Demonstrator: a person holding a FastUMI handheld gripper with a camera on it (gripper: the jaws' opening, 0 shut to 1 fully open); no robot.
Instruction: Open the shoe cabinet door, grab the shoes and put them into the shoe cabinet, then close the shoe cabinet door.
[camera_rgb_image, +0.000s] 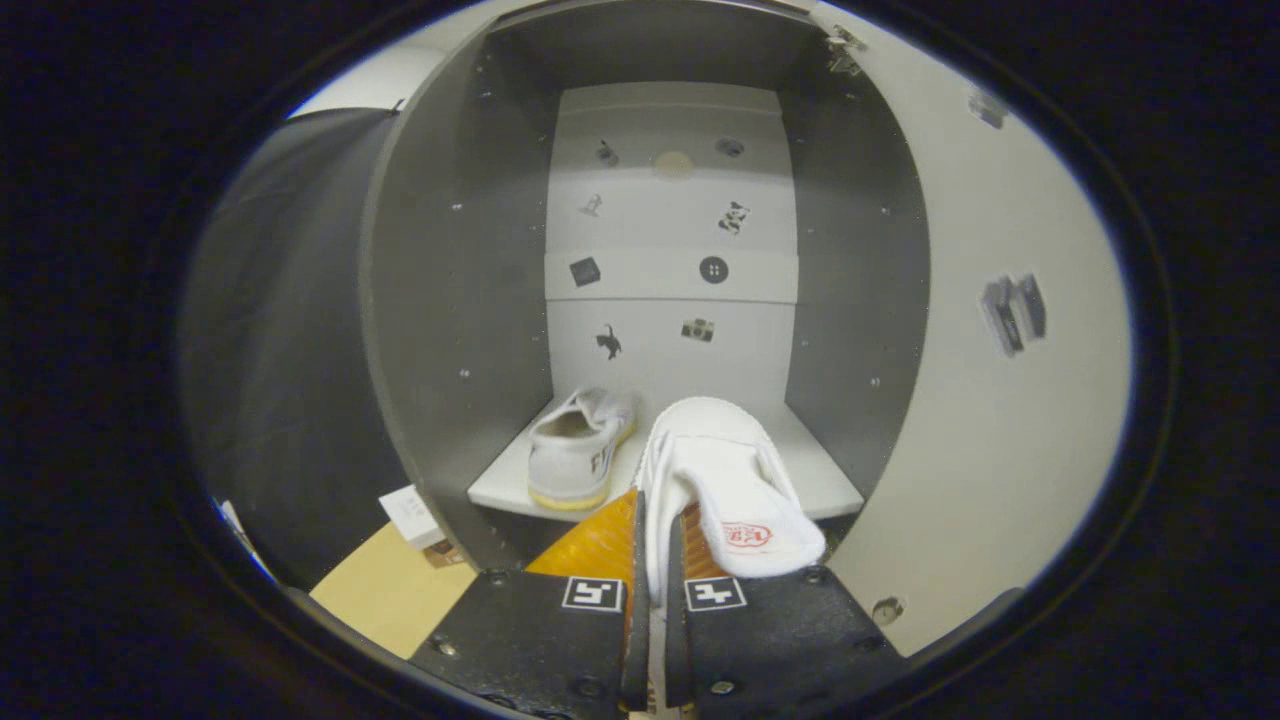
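Note:
My gripper (652, 560) is shut on the side wall of a white shoe (725, 480), whose tongue with a red logo flops over to the right. The shoe hangs just in front of the open shoe cabinet (440, 300), its toe pointing in over the white shelf (810, 470). A second white shoe (578, 450) with a yellowish sole stands on the left part of that shelf, heel toward me. The cabinet door (1000, 380) is swung open on the right.
The cabinet's back panel (670, 230) carries several small stickers. A small white box (410, 515) lies on the tan floor (385, 590) by the cabinet's left wall. Dark cloth hangs to the left of the cabinet.

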